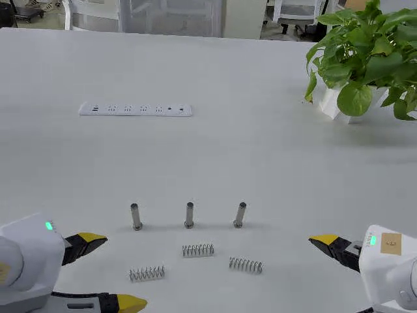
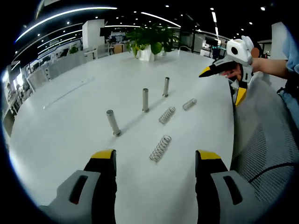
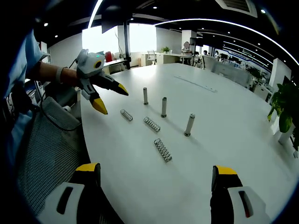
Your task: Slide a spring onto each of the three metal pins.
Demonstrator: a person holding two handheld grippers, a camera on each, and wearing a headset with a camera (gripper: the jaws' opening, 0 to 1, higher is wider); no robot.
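Pins first, in the head view: the left pin (image 1: 136, 216), middle pin (image 1: 189, 214) and right pin (image 1: 240, 214) stand upright in a row on the white surface (image 1: 260, 150), each one bare. Just in front of them, nearer the person, three springs lie on their sides: the left spring (image 1: 146, 273), the middle spring (image 1: 198, 250) and the right spring (image 1: 245, 264). They lie apart from the pins and from each other. A power strip (image 1: 135, 109) lies farther back, and a potted plant (image 1: 365, 52) sits at the far right.

In the left gripper view, the left hand-held gripper (image 2: 155, 154) has its jaws spread wide with nothing between them. The nearest spring lies just ahead of it, with the pins beyond. The right hand-held gripper (image 2: 223, 87) shows at the far end of the row, above the surface, its yellow-tipped jaws parted and empty too.

In the right gripper view, the right one's jaws rise released from the bottom edge, with the springs and then the pins ahead. The left one hangs open near the farthest spring.

As for progress, I judge the task not yet begun: no spring sits on any pin, and none is grasped. All three springs are left to be picked up and threaded over the pin tops.
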